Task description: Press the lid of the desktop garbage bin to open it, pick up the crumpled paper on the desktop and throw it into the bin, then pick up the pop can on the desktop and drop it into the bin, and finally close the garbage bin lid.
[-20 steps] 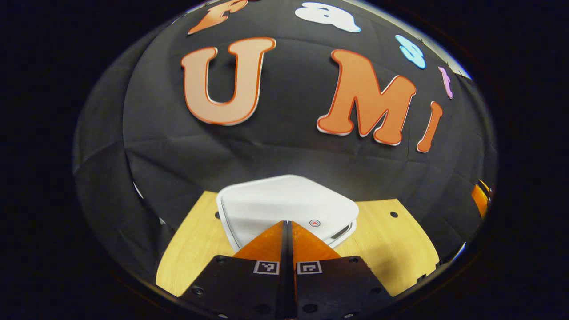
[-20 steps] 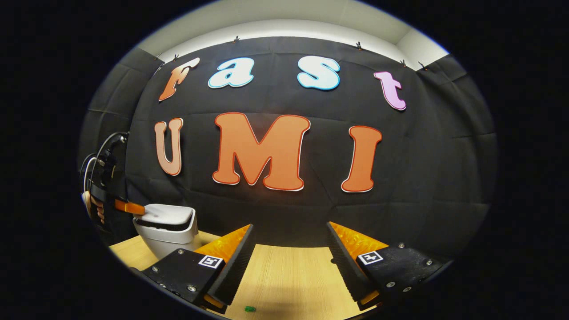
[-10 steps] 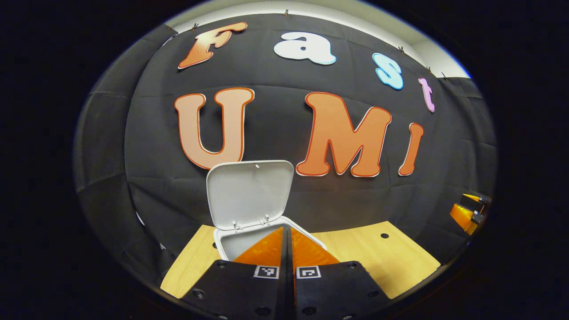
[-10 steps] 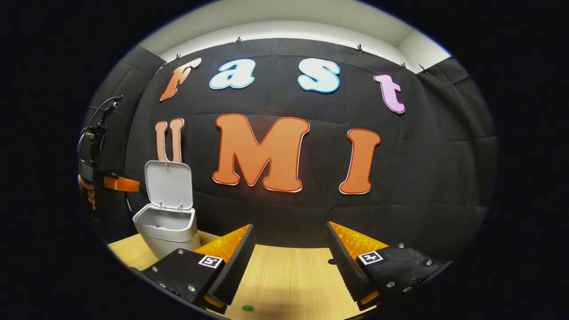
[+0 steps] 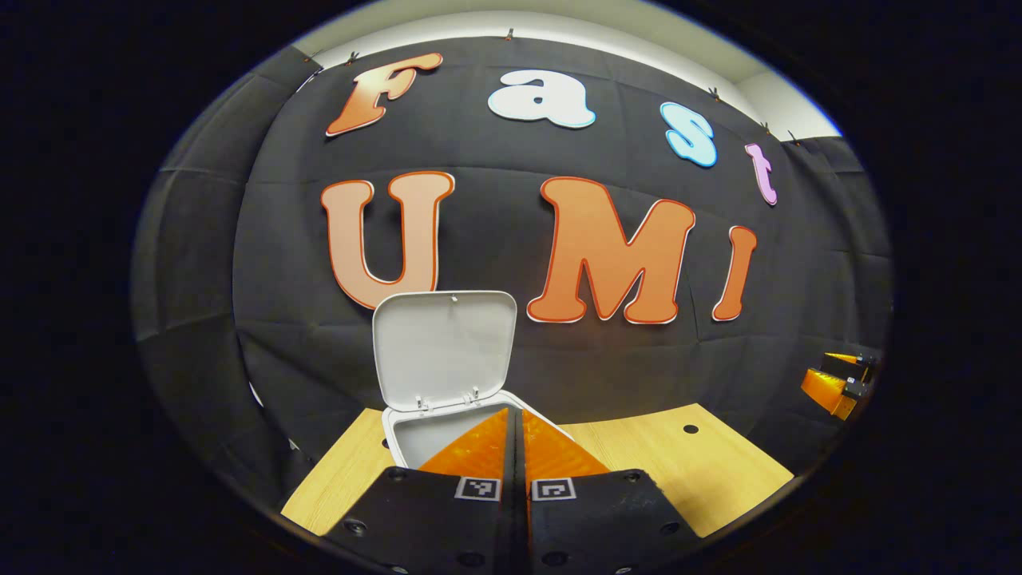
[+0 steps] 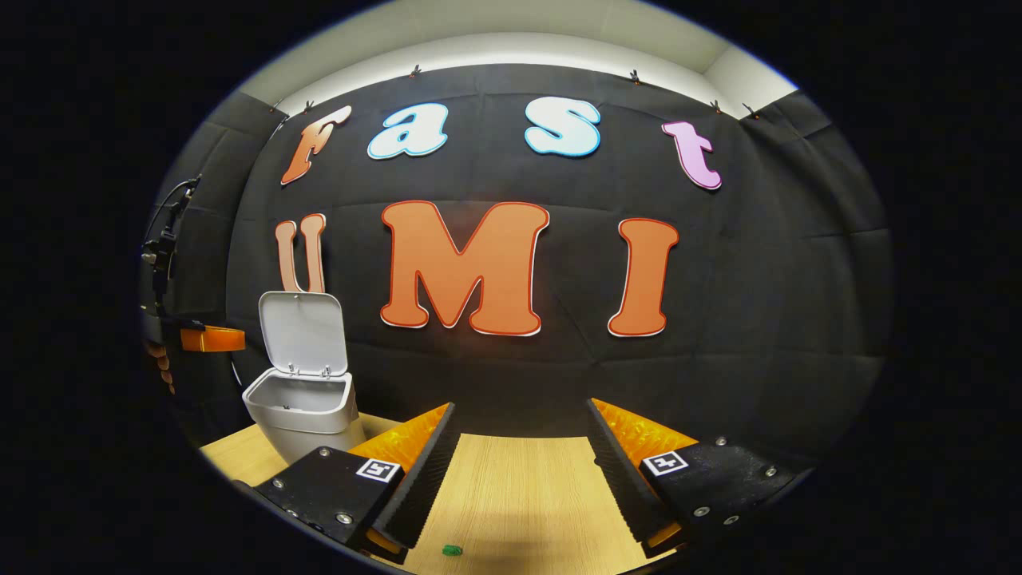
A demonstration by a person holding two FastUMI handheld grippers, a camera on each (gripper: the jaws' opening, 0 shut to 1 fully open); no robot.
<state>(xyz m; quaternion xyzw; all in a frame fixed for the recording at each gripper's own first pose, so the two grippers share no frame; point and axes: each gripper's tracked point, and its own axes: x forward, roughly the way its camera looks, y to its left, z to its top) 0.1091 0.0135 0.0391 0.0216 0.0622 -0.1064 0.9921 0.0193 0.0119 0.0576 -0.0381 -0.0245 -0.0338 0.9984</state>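
The white desktop bin [image 6: 303, 411] stands at the table's left with its lid [image 6: 303, 331] swung upright. In the left gripper view the lid [image 5: 445, 349] stands open right ahead, above the bin's rim [image 5: 399, 427]. My left gripper [image 5: 515, 415] is shut with nothing in it, held just above and in front of the bin's opening. From the right gripper view, the left gripper [image 6: 211, 339] hangs to the left of the lid, held by a hand. My right gripper [image 6: 519, 415] is open over the table's middle, nothing between its fingers.
The wooden table [image 6: 511, 495] runs under both grippers, with small holes [image 5: 691, 429] in its top. A tiny green bit [image 6: 452, 549] lies near the front edge. The right gripper [image 5: 834, 383] shows far right in the left gripper view.
The bin's lid has sprung from closed to fully upright. My left gripper has lifted off the lid and drawn back a little. The right gripper has barely moved.
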